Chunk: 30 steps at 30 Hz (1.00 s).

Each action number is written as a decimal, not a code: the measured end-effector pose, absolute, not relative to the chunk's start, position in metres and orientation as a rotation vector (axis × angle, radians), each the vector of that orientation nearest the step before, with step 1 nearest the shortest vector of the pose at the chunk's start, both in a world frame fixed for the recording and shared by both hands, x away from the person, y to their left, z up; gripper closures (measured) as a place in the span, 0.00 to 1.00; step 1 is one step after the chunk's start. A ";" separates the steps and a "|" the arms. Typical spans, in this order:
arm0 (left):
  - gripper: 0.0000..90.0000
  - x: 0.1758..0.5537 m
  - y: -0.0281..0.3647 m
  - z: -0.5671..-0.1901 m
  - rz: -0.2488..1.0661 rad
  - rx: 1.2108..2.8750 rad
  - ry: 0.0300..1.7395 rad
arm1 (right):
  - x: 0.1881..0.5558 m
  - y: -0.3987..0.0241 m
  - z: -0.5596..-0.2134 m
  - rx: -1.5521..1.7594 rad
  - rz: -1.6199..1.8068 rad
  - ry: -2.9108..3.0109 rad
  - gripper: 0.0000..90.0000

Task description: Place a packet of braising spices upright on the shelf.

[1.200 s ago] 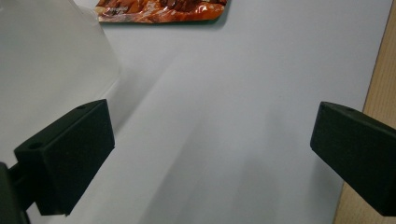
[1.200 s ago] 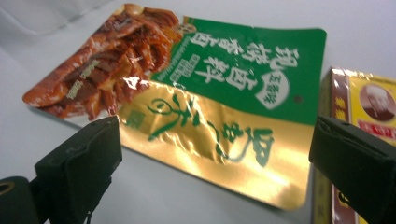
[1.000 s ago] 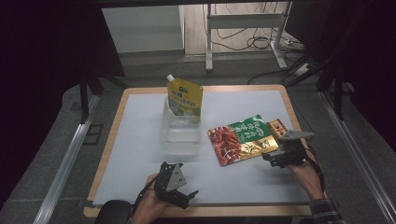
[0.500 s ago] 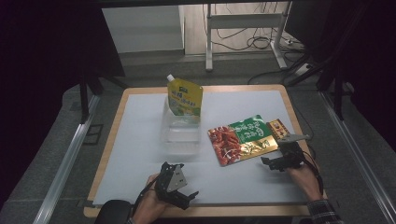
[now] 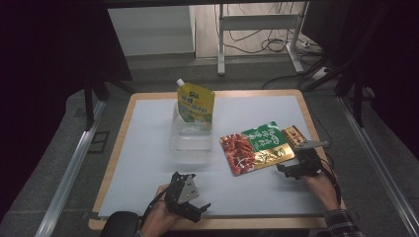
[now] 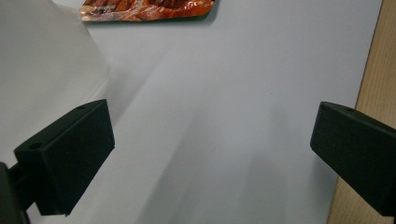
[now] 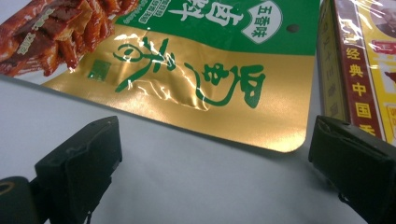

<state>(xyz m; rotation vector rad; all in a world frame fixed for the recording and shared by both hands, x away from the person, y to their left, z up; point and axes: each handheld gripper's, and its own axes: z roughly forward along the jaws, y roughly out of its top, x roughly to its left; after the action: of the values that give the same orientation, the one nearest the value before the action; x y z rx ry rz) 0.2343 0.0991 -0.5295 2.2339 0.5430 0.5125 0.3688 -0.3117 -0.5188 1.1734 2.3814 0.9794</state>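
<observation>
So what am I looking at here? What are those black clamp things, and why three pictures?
A person sits at a table with a hand-held two-jaw clamp, called a gripper, in each hand. The high view looks down from above: the left gripper is near the front edge, the right gripper by the snack packs. The other two pictures come from small cameras riding on each gripper, looking out between its two black jaws. On the table lie a red, green and gold snack bag, a small red and yellow pack beside it, a clear tub, and a yellow pouch standing at the tub's far end. Both grippers are open and hold nothing; the right one points at the bag's gold corner.
</observation>
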 end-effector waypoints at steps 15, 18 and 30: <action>0.00 0.234 0.098 -0.530 0.512 2.240 0.537 | 0.371 -0.308 -0.520 1.197 1.006 2.360 0.02; 0.00 0.234 0.098 -0.530 0.513 2.241 0.537 | 0.370 -0.309 -0.519 1.206 1.015 2.359 0.02; 0.00 0.234 0.098 -0.530 0.510 2.246 0.530 | 0.367 -0.309 -0.510 1.217 1.120 2.320 0.01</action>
<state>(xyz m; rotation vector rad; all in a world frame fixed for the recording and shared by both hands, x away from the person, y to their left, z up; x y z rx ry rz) 0.2342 0.0975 -0.5304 2.2463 0.5304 0.5104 0.3665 -0.3090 -0.5104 1.2173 2.3203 1.1196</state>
